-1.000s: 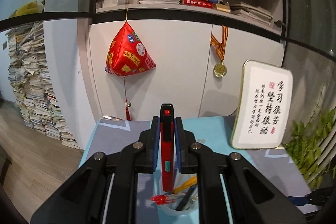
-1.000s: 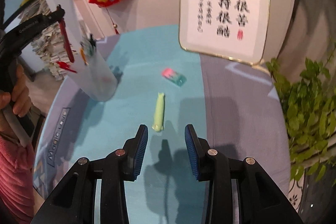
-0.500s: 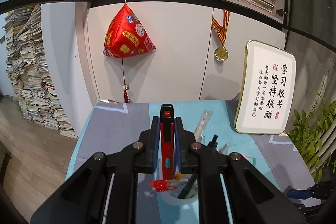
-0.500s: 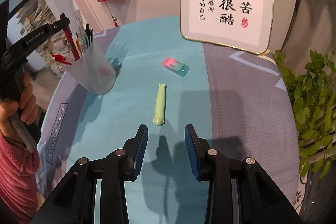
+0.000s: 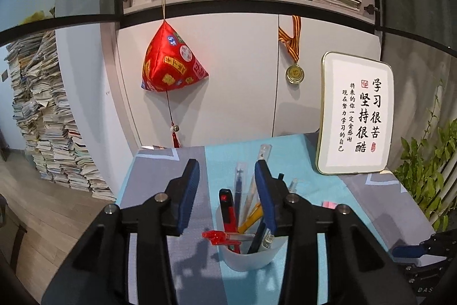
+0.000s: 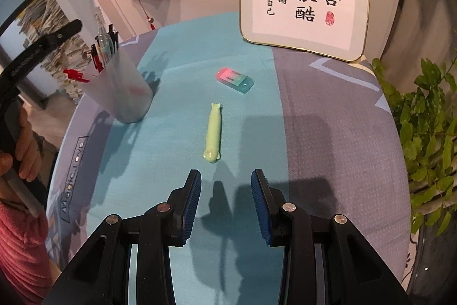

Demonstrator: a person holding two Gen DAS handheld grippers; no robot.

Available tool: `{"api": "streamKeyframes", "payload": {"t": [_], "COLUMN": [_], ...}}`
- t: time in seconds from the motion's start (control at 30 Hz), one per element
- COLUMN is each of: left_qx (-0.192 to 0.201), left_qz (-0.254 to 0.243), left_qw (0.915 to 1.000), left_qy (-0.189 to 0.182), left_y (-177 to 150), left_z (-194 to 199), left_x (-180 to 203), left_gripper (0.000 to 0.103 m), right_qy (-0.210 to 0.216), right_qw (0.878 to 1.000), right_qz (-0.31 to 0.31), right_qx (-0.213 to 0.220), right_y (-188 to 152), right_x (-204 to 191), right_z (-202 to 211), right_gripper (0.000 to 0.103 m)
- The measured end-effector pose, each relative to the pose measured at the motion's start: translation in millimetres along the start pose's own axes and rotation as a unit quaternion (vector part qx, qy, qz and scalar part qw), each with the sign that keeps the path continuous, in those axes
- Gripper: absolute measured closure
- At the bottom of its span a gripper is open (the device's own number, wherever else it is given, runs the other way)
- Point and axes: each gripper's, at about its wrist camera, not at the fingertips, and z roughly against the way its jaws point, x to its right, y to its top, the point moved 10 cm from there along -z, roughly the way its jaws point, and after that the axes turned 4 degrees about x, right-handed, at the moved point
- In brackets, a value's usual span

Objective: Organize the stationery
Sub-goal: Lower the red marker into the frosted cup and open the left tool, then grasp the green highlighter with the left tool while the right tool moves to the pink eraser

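Left tongs (image 5: 227,176) gape empty above pen cup (image 5: 248,253); right tongs (image 6: 225,185), open, likely next close on green pen (image 6: 213,133).

The left wrist view looks level, close above the pen cup (image 5: 248,249); the right looks steeply down at the surface (image 6: 177,133). Both share the cup and framed calligraphy board (image 5: 357,116).

Even indoor light, both views sharp. Fisheye bending curves the edges, corners black. Soft shadows fall on the tabletop (image 6: 177,133) just ahead of the right tongs (image 6: 225,182).
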Motion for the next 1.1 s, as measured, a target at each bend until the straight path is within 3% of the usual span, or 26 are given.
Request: {"api": "streamKeyframes", "payload": {"t": [0.2,0.43,0.63,0.87,0.9,0.97,1.0,1.1], "left_qx": [-0.022,-0.113,-0.179,-0.216,-0.219,-0.225,-0.233,-0.24], "left_qz": [0.027,-0.017,-0.051,-0.036,-0.033,-0.031,-0.031,-0.023], "left_qw": [0.9992,0.9876,0.9758,0.9692,0.9686,0.9674,0.9654,0.9622], "left_qy": [-0.023,-0.108,-0.114,-0.114,-0.113,-0.112,-0.113,-0.126], "left_y": [-9.4,-67.4,-112.6,-126.7,-128.0,-131.4,-135.4,-139.8], "left_z": [24.3,26.0,-6.2,-34.2,-37.3,-42.6,-45.1,-43.5], "left_x": [17.5,103.9,148.7,163.9,164.3,163.3,163.1,157.3], "left_gripper": [0.061,0.05,0.05,0.052,0.053,0.071,0.086,0.092], "right_qy": [-0.035,-0.07,-0.074,-0.069,-0.068,-0.066,-0.064,-0.05], "right_qw": [0.999,0.996,0.996,0.996,0.996,0.997,0.997,0.998], "right_qz": [-0.019,-0.048,-0.047,-0.043,-0.041,-0.031,-0.023,0.002], "right_qx": [0.02,0.029,0.034,0.035,0.035,0.036,0.036,0.037], "right_y": [6.2,11.5,14.3,19.7,21.3,26.8,30.9,40.3], "right_x": [30.2,71.5,85.0,91.8,91.1,88.1,85.3,74.2], "right_z": [11.6,21.1,26.7,24.2,23.1,19.0,15.8,6.5], "right_gripper": [0.067,0.066,0.066,0.066,0.066,0.066,0.066,0.067]}}
